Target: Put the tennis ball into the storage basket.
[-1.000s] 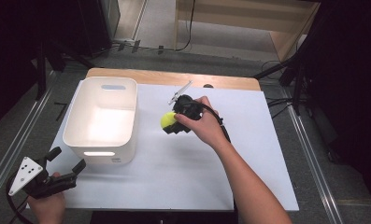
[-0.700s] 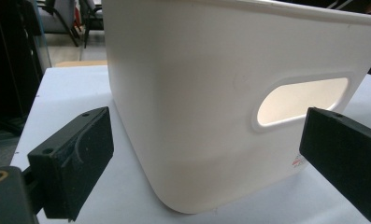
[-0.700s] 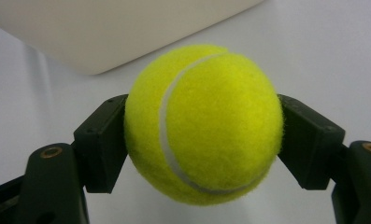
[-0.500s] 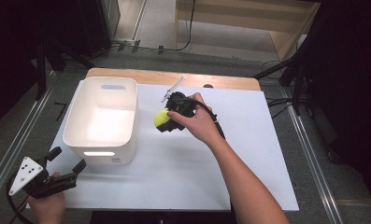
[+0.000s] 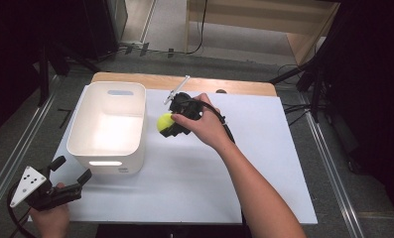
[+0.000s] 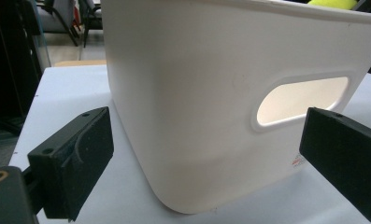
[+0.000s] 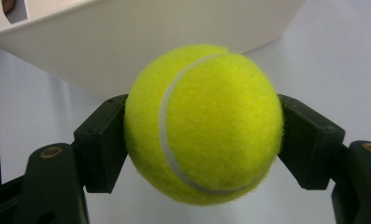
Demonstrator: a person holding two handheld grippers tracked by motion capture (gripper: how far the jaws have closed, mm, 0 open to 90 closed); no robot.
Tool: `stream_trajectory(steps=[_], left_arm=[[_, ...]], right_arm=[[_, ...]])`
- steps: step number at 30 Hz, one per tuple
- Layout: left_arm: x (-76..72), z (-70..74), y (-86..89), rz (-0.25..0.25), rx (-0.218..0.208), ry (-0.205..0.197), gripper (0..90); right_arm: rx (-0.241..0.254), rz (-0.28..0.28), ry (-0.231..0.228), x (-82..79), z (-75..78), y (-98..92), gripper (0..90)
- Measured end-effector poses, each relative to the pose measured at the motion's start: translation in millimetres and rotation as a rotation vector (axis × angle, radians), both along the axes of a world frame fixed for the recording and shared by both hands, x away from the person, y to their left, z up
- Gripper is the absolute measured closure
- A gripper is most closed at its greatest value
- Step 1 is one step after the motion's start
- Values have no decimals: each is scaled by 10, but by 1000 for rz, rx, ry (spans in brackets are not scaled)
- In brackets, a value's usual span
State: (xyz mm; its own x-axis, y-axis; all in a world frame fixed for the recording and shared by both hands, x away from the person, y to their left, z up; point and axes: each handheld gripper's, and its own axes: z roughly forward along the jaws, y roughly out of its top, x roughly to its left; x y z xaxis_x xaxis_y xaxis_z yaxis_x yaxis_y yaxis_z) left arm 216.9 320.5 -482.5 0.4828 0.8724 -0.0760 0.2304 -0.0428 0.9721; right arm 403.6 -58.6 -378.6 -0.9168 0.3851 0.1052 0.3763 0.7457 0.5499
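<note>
Presently the right claw (image 5: 170, 125) grips a tennis ball (image 5: 164, 122) between both pads, held above the white tabletop (image 5: 264, 163) just beside the white bin (image 5: 107, 128). Left claw (image 5: 71, 171) sits wide open with nothing in it, facing the bin's handle slot at the near corner.

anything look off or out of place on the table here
Nothing stands out. The white bin sits upright and square on the white sheet, and the tennis ball is held cleanly in the right gripper beside it. The left gripper hangs open near the bin's front corner.

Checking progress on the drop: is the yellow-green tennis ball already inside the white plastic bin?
No, the yellow-green tennis ball is clamped in the right gripper beside the white plastic bin.
</note>
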Motion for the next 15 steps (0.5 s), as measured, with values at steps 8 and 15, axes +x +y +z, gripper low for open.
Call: stream_trajectory(steps=[8, 15], left_arm=[[2, 0, -1, -2, 2, 1, 29], [3, -1, -1, -2, 3, 2, 29]], right_arm=[[13, 14, -8, 1, 115, 60, 236], [21, 28, -20, 6, 194, 126, 236]])
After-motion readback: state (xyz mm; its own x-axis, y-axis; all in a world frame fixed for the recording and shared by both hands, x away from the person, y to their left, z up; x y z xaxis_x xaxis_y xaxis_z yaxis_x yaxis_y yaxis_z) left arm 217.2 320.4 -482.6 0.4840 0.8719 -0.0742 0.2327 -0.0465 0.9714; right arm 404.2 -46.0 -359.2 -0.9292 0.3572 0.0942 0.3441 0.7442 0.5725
